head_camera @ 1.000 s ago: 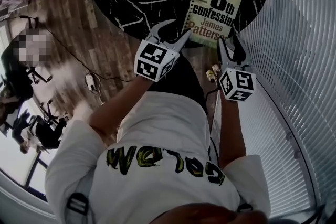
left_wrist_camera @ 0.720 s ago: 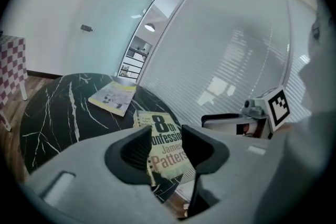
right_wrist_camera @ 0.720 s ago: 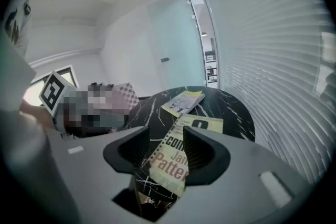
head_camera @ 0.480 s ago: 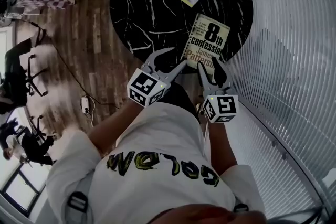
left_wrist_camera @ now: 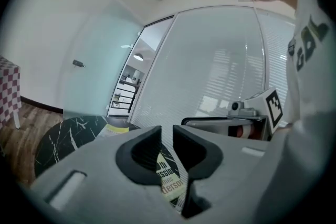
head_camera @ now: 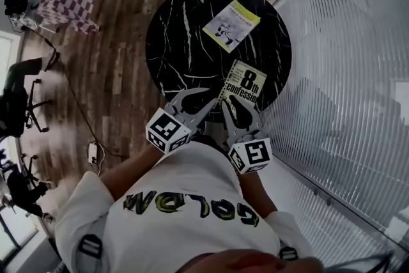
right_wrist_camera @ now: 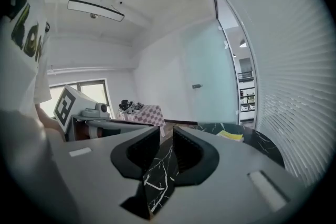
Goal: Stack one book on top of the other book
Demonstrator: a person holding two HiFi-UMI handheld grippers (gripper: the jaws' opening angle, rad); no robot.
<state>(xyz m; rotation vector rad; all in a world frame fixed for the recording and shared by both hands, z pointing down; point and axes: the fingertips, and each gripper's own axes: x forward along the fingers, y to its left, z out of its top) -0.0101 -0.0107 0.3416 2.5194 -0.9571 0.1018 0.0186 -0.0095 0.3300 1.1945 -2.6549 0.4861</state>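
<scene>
Glossy veined black marble-look table [head_camera: 182,41], wood-plank floor [head_camera: 121,73], matt grey plastic jaws.

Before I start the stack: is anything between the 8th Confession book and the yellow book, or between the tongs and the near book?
Nothing visible. Bare black tabletop lies between the 8th Confession book and the yellow book. Left tongs and right tongs hang just short of the near book, jaws just closing, empty.

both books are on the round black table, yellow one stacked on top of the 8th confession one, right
Not stacked. The head view shows the yellow book lying flat by itself, apart from the 8th Confession book, which sits near the table's edge. Both are on the round black table, as you say.
</scene>
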